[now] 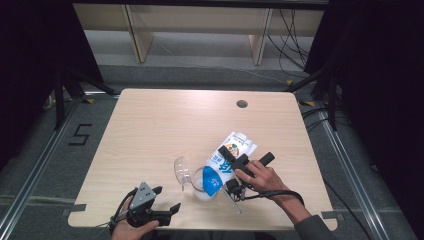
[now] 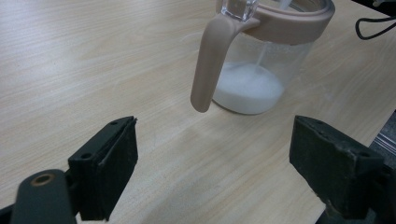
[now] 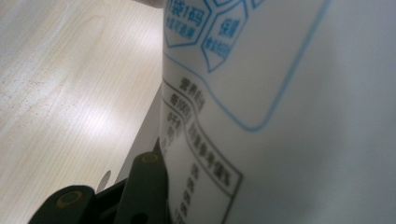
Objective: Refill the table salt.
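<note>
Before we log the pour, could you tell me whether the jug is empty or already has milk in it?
Partly filled: the jug holds a shallow white pool at its bottom, with a thin stream running in.

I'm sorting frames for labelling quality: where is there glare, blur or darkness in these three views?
High view: table evenly lit, surroundings dark, carton small. Left gripper view: jug fairly sharp, soft sheen on the wood, near pads slightly soft. Right gripper view: carton print too close, blurred; bright patches of glare on the tabletop.

Lab: black curtains (image 1: 30,60), floor rails (image 1: 350,165), cables (image 1: 292,42).
</note>
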The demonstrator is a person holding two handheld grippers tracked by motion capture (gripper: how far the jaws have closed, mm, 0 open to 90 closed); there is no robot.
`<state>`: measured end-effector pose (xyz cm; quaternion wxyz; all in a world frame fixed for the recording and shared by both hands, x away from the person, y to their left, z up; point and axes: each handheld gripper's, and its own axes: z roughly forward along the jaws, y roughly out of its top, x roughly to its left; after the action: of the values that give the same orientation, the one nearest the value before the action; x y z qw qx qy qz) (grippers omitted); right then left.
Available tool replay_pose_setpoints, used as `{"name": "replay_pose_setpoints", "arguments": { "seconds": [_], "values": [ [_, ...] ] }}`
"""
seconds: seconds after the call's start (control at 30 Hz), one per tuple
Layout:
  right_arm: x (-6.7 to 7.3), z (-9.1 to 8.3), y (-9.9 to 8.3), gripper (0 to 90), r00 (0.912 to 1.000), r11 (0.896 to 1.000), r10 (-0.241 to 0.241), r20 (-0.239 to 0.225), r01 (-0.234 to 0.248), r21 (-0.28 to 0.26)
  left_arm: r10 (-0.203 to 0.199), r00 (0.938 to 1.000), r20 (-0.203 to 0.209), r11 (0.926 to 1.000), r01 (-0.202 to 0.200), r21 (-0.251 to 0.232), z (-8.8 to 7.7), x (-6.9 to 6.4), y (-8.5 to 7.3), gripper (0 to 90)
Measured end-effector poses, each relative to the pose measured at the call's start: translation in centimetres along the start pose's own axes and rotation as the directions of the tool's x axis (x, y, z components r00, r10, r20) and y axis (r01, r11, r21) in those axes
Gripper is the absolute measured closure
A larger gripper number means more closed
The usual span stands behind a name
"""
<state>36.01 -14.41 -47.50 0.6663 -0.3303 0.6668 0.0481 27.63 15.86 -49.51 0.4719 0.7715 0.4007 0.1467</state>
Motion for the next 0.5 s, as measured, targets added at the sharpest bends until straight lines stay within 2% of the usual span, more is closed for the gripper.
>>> {"name": "replay_pose_setpoints", "arguments": {
  "seconds": [0.2,0.23,0.33,0.37,0.4,0.5],
  "values": [
    [-0.08,-0.01,-0.01,64.1,1.0000,1.000,-0.008,0.004,0.008,0.003,0.001,1.0000,0.000,1.0000,-0.001,0.000,-0.01,0.00,0.00,15.0],
    [-0.22,0.02,0.03,64.2,0.9996,1.000,-0.025,0.010,0.025,-0.004,0.003,1.0000,0.000,1.0000,-0.003,0.003,-0.01,0.00,-0.01,15.0],
    [-0.20,-0.01,0.08,64.4,0.9997,1.000,-0.021,0.007,0.021,-0.001,0.000,1.0000,0.000,1.0000,0.000,0.000,-0.02,0.00,0.00,15.0],
    [-0.07,-0.02,0.09,64.5,1.0000,1.000,-0.007,0.003,0.007,0.004,-0.001,1.0000,0.000,1.0000,0.001,0.000,-0.01,0.00,0.01,15.0],
    [-0.21,0.00,0.12,64.6,0.9997,1.000,-0.026,0.004,0.026,0.000,0.000,1.0000,0.000,1.0000,0.000,0.001,-0.01,0.01,0.00,15.0],
    [-0.19,0.01,0.15,64.9,0.9997,1.000,-0.024,0.009,0.024,-0.001,0.004,1.0000,0.001,1.0000,-0.004,0.000,-0.03,0.00,-0.01,15.0]
  ]
}}
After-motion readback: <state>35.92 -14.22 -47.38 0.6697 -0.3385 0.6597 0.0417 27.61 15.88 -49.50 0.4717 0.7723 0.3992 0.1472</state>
